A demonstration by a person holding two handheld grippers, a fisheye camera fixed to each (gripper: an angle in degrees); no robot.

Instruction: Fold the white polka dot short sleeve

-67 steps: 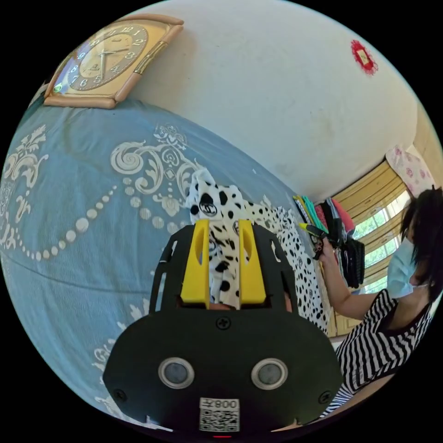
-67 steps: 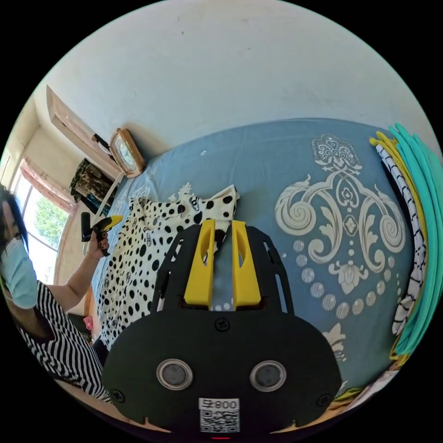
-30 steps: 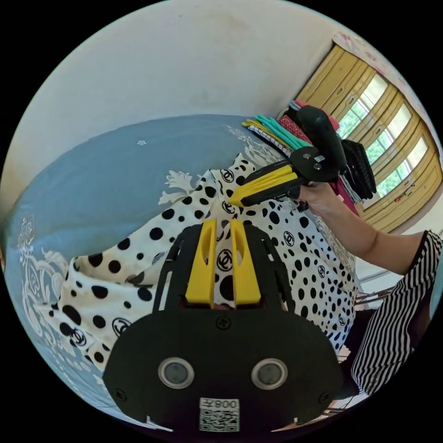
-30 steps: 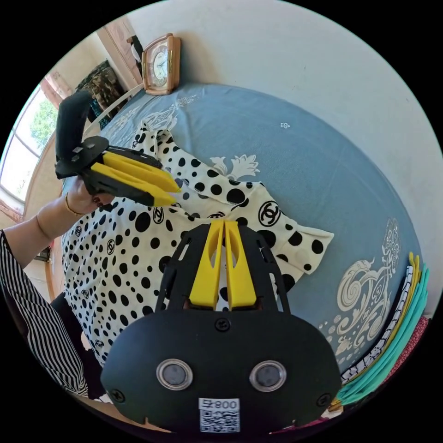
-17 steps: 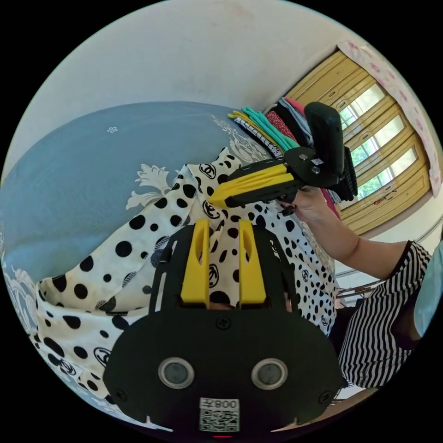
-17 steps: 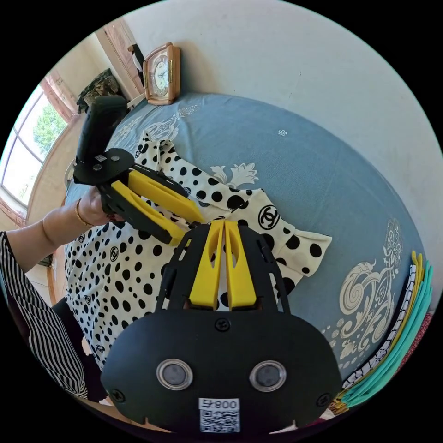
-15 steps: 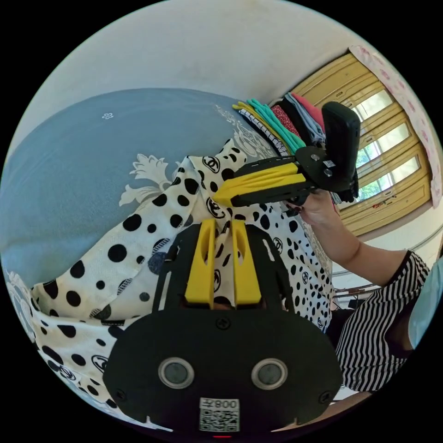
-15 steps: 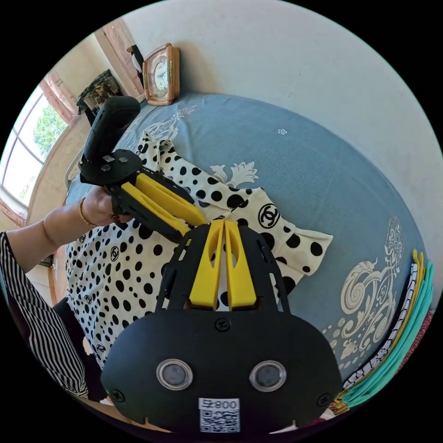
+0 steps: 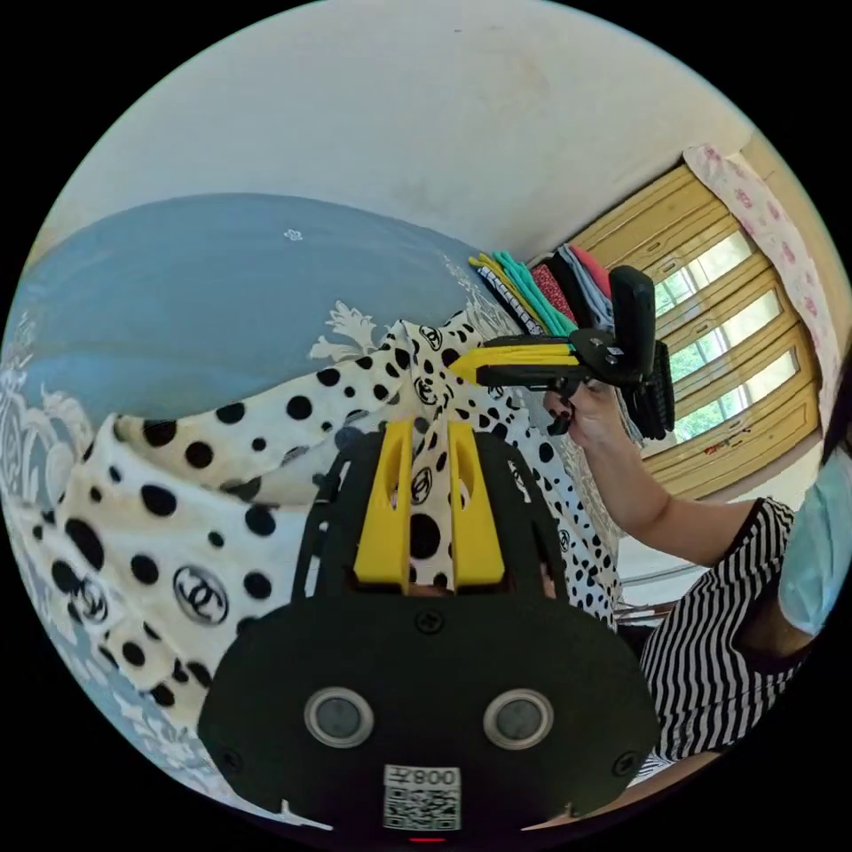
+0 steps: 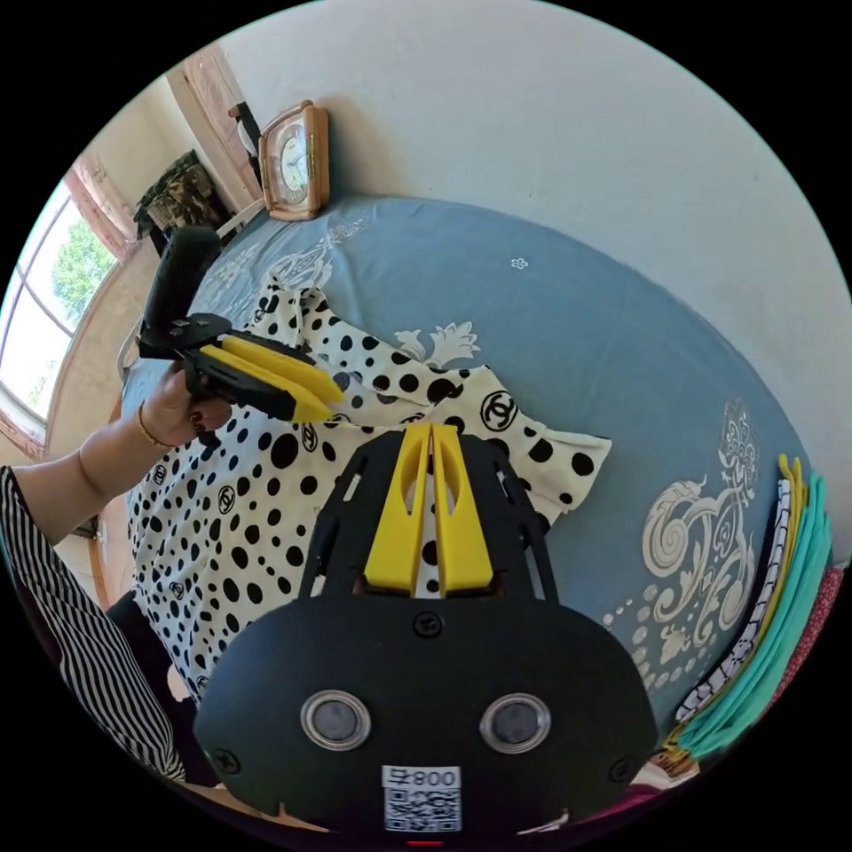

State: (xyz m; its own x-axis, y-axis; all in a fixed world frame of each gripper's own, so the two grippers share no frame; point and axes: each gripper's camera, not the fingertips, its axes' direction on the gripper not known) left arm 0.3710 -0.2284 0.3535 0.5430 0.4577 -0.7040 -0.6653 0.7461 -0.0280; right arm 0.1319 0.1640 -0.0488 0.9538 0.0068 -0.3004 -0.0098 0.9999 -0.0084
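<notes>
White polka dot short sleeve (image 10: 266, 497): spread on blue bedspread (image 10: 568, 337). Left tool (image 9: 424, 435): jaws narrow, cloth pinched between. Right tool (image 10: 429, 437): jaws nearly together on fabric near the collar. Twin grips likely ready a fold. Stacked clothes (image 10: 781, 612) beside.

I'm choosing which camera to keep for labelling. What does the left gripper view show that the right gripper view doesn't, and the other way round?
The left gripper view adds the yellow-framed window, the person's face mask and the right gripper seen from the side. The right gripper view adds the clock against the wall and the left gripper seen from the side. Both share the polka dot shirt, pinched by each gripper, the blue bedsheet, the stack of folded clothes and the striped top.
</notes>
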